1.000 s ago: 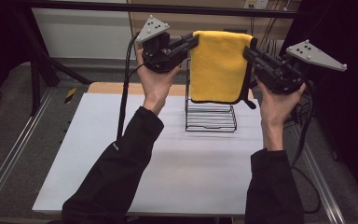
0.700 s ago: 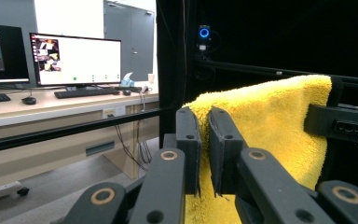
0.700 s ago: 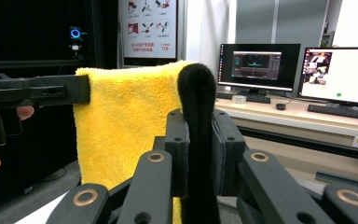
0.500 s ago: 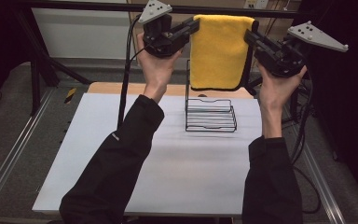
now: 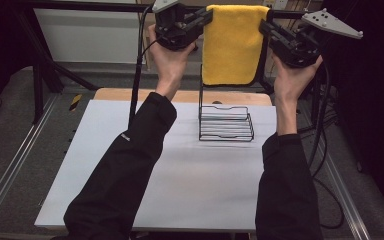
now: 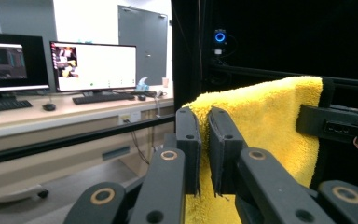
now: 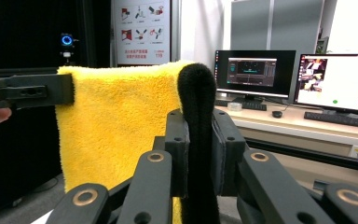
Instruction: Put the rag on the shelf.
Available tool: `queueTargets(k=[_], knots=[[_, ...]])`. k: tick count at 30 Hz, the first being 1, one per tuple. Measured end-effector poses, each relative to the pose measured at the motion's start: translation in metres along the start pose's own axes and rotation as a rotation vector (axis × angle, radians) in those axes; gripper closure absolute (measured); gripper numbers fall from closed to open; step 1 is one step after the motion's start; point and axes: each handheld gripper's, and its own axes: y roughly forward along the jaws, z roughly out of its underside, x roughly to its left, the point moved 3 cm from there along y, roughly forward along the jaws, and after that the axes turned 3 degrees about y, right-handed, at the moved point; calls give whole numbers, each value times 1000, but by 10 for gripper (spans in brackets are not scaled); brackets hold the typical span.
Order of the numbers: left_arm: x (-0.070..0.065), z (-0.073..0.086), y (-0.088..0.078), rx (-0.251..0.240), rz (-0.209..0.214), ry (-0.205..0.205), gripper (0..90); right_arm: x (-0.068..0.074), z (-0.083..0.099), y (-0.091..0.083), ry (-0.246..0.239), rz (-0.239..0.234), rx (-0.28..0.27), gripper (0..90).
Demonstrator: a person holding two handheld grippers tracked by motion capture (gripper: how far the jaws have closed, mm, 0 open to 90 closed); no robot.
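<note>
So the yellow towel was held up in the air over the wire rack, left gripper and right gripper each clamped on a top corner (folded double). Draping it on the rack looked undone.

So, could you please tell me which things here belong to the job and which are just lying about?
In use:
- fluffy yellow cloth with black edge
- left gripper, shut on it
- right gripper, shut on it
- black wire rack below

Lying about:
- computer monitors
- black keyboard
</note>
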Motion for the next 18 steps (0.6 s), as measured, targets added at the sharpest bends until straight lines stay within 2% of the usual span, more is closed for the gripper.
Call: queueTargets(k=[5,11,18], knots=[[7,4,9,-3,-10,8,835,-7,3,12,0,4,-1,793],[21,13,19,13,-8,-18,835,-12,10,27,-15,9,12,793],[28,30,25,43,-15,9,835,-17,27,39,-10,4,33,793]])
